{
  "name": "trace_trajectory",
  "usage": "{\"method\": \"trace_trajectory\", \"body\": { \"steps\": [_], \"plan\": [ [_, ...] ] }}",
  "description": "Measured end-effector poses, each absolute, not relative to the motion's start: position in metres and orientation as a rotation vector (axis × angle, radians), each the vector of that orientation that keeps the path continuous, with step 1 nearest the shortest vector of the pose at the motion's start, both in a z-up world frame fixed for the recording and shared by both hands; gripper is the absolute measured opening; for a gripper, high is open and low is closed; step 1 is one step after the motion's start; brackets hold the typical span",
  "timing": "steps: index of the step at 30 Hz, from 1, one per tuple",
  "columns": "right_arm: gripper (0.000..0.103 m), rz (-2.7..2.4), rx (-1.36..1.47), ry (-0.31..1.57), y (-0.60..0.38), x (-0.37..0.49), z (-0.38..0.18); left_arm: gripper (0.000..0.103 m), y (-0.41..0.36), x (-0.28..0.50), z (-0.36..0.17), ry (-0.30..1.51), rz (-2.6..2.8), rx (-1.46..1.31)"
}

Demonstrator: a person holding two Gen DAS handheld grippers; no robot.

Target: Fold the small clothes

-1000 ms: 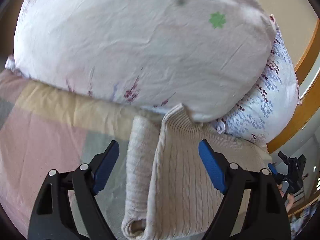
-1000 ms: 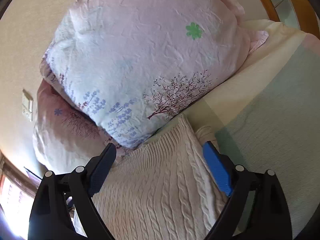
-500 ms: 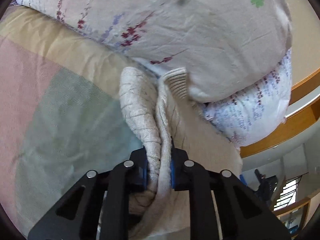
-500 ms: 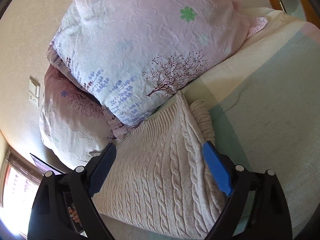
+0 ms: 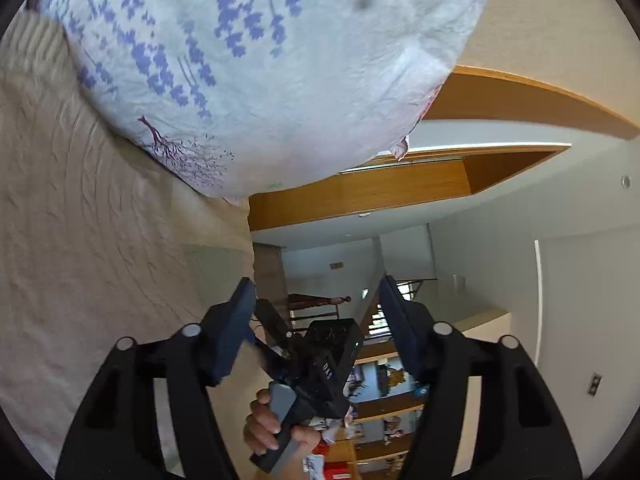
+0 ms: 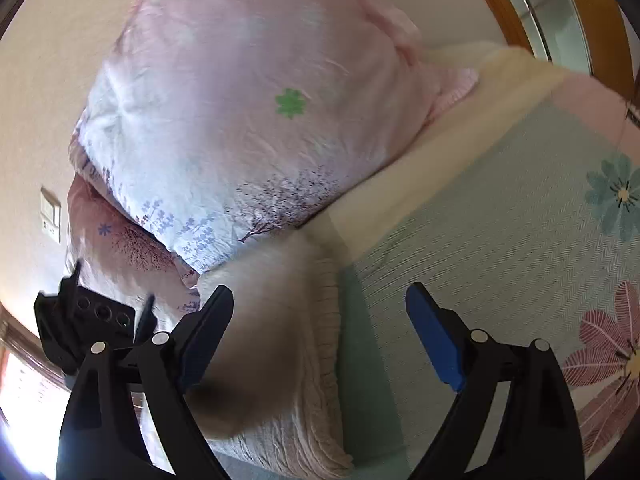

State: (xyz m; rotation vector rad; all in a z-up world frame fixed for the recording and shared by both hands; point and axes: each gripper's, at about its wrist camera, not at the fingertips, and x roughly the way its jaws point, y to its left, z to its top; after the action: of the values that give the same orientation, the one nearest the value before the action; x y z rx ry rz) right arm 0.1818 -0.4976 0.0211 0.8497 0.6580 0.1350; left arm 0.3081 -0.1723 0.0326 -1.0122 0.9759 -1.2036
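Note:
A cream cable-knit sweater (image 6: 288, 360) lies folded on the bed against the pillows; in the left wrist view it fills the left side (image 5: 80, 240). My left gripper (image 5: 316, 320) is open and empty, to the right of the sweater, facing the room. My right gripper (image 6: 320, 332) is open and empty, its left finger (image 6: 208, 328) over the blurred sweater, its right finger (image 6: 432, 340) over the sheet. The right gripper (image 5: 308, 364) and the hand holding it show in the left wrist view; the left gripper (image 6: 92, 320) shows at the left of the right wrist view.
Two floral pillows (image 6: 256, 120) are stacked at the head of the bed, also seen in the left wrist view (image 5: 260, 60). The pastel flowered sheet (image 6: 500, 240) spreads to the right. A wooden frame (image 5: 400, 188) and shelves (image 5: 384, 420) lie beyond.
My left gripper, shut on the sweater's fold half a second ago, has let go, opened and swung right toward the room. The right gripper stayed open and shifted right over the sweater's edge.

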Motion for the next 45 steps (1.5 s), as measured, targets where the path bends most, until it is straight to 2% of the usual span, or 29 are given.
{"method": "trace_trajectory", "body": {
  "steps": [1,2,3,7,12,14,16,18,19,20,21,24,27,28,30,32,33,36,39,40,41,42,44,45],
  "plan": [
    [0.092,0.158,0.872,0.666,-0.503,0.184,0.02,0.076,-0.161,0.302,0.04,0.923,-1.176,-0.945],
    [0.094,0.187,0.888,0.675,-0.506,0.186,0.02,0.086,-0.142,0.295,0.048,0.865,-1.091,-0.846],
    [0.096,0.216,0.896,0.695,-0.508,0.191,0.019,0.089,-0.125,0.289,0.053,0.828,-0.987,-0.755],
    [0.096,0.332,0.892,0.844,-0.494,0.222,0.008,0.09,-0.093,0.277,0.036,0.894,-0.696,-0.441],
    [0.093,0.362,0.9,0.984,-0.471,0.246,-0.012,0.09,-0.104,0.268,-0.005,1.016,-0.644,-0.312],
    [0.08,0.364,0.89,0.978,-0.465,0.247,-0.011,0.09,-0.113,0.266,-0.015,1.018,-0.661,-0.333],
    [0.047,0.365,0.887,1.02,-0.458,0.247,-0.018,0.09,-0.123,0.268,-0.022,1.014,-0.66,-0.387],
    [0.036,0.379,0.901,1.002,-0.455,0.245,-0.021,0.077,-0.13,0.272,-0.031,1.009,-0.68,-0.468],
    [0.033,0.385,0.924,0.984,-0.453,0.239,-0.02,0.067,-0.133,0.272,-0.031,0.997,-0.692,-0.47],
    [0.032,0.391,0.928,0.965,-0.45,0.234,-0.017,0.05,-0.131,0.271,-0.029,0.988,-0.714,-0.475],
    [0.03,0.405,0.921,0.944,-0.446,0.229,-0.012,0.043,-0.129,0.27,-0.026,0.982,-0.746,-0.492],
    [0.028,0.512,0.902,0.901,-0.423,0.214,0.01,0.04,-0.097,0.253,-0.008,0.955,-0.829,-0.493],
    [0.028,0.636,0.828,0.89,-0.381,0.202,0.021,0.045,-0.051,0.223,0.006,0.898,-0.836,-0.491],
    [0.03,0.657,0.786,0.907,-0.363,0.2,0.019,0.049,-0.036,0.214,0.004,0.898,-0.806,-0.468],
    [0.035,0.615,0.663,0.993,-0.336,0.203,0.007,0.065,-0.02,0.204,-0.003,0.908,-0.701,-0.374],
    [0.045,0.499,0.606,1.0,-0.335,0.198,0.001,0.067,0.0,0.192,-0.014,0.927,-0.588,-0.284],
    [0.045,0.484,0.646,0.959,-0.344,0.192,0.005,0.072,0.012,0.185,-0.011,0.888,-0.576,-0.281],
    [0.045,0.433,0.742,0.816,-0.372,0.179,0.024,0.078,0.031,0.168,0.015,0.74,-0.537,-0.242],
    [0.045,0.437,0.757,0.85,-0.36,0.196,0.027,0.081,-0.002,0.158,0.043,0.646,-0.611,-0.174],
    [0.043,0.438,0.748,0.894,-0.351,0.205,0.022,0.082,-0.02,0.152,0.045,0.633,-0.651,-0.128],
    [0.031,0.447,0.731,0.931,-0.345,0.209,0.018,0.084,-0.036,0.15,0.046,0.63,-0.683,-0.086],
    [0.016,0.433,0.69,0.962,-0.333,0.216,0.013,0.084,-0.054,0.147,0.044,0.633,-0.71,-0.032],
    [0.014,0.341,0.654,0.945,-0.331,0.218,0.012,0.082,-0.078,0.141,0.037,0.666,-0.736,0.069],
    [0.013,0.317,0.697,0.936,-0.343,0.213,0.007,0.074,-0.085,0.141,0.028,0.706,-0.758,0.096]
  ]
}}
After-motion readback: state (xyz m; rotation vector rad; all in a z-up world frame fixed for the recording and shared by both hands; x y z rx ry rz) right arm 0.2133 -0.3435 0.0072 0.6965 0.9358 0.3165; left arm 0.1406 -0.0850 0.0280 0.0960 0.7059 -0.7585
